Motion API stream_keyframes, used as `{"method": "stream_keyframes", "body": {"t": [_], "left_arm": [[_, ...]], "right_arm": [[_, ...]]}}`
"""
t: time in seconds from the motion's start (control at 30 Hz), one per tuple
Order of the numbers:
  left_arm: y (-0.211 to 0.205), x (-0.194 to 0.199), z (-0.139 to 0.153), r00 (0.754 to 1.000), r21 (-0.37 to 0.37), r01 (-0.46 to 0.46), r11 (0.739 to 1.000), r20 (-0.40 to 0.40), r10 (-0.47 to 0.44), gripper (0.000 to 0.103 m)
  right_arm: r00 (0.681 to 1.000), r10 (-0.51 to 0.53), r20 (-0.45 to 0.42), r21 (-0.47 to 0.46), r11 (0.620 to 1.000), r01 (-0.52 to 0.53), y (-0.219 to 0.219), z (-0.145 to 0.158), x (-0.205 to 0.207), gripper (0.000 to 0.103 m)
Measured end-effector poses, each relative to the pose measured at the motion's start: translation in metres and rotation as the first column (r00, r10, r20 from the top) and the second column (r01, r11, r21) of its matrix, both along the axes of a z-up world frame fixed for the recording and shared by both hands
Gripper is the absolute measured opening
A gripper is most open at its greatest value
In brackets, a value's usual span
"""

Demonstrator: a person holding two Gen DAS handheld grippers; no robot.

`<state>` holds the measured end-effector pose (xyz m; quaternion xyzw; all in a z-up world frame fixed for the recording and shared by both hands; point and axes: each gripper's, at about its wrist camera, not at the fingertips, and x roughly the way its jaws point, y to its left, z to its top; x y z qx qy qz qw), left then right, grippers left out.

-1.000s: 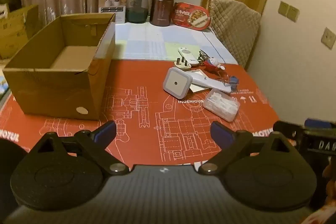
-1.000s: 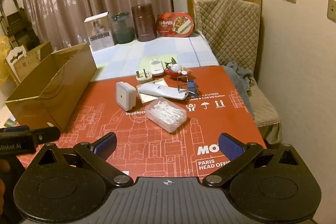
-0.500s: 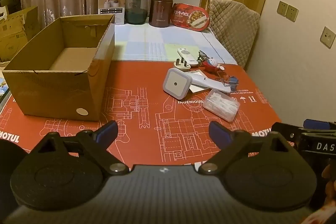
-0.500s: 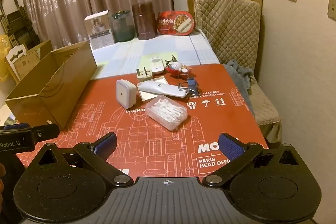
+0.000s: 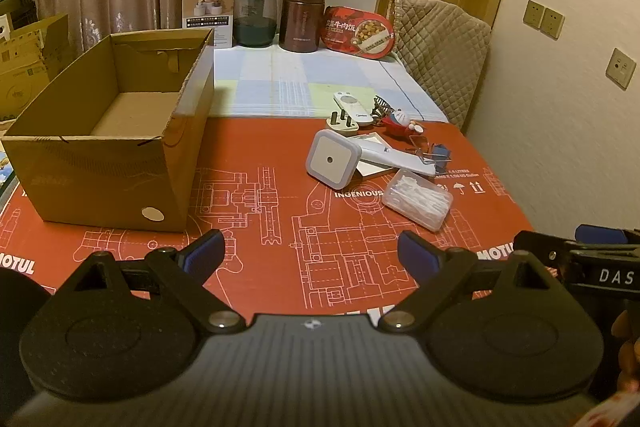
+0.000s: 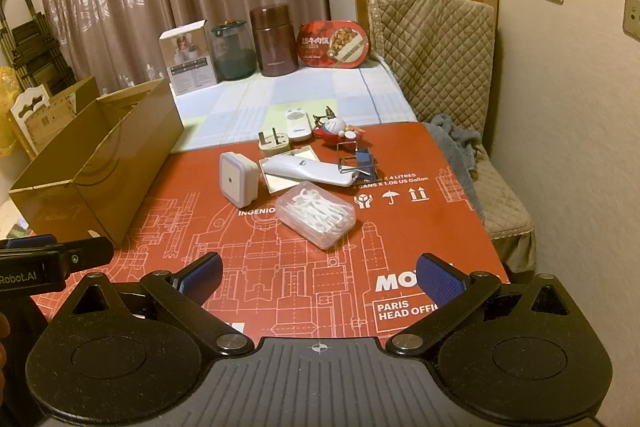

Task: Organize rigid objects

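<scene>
Left wrist view: both the left gripper (image 5: 311, 251) and right gripper (image 6: 319, 274) hover empty, jaws apart, while small items cluster near the table's (image 5: 248, 147) far right edge, best lifted singly, nearest first, into the cardboard box (image 5: 116, 163).

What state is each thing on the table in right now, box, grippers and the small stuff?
Box: open, empty.
Left gripper: open, holding nothing.
Right gripper: open, holding nothing.
Night light: propped on edge, tilted.
Floss case: closed, lying flat.
Plug: prongs up.
Remote: lying flat.
Jar: upright, lid on.
Flask: upright, lid on.
</scene>
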<state>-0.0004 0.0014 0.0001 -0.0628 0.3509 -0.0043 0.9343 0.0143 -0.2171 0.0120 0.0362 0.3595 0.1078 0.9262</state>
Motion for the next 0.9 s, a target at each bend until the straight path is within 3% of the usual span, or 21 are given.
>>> {"method": "stream_keyframes", "body": {"t": [0.9], "left_arm": [[-0.0033,-0.0009,-0.0019,1.0,-0.001,0.015,1.0,-0.002,-0.015,0.091]], "right_arm": [[1.0,-0.003,0.003,-0.003,1.0,0.003,-0.0028,0.0001,0.0006,0.101]]}}
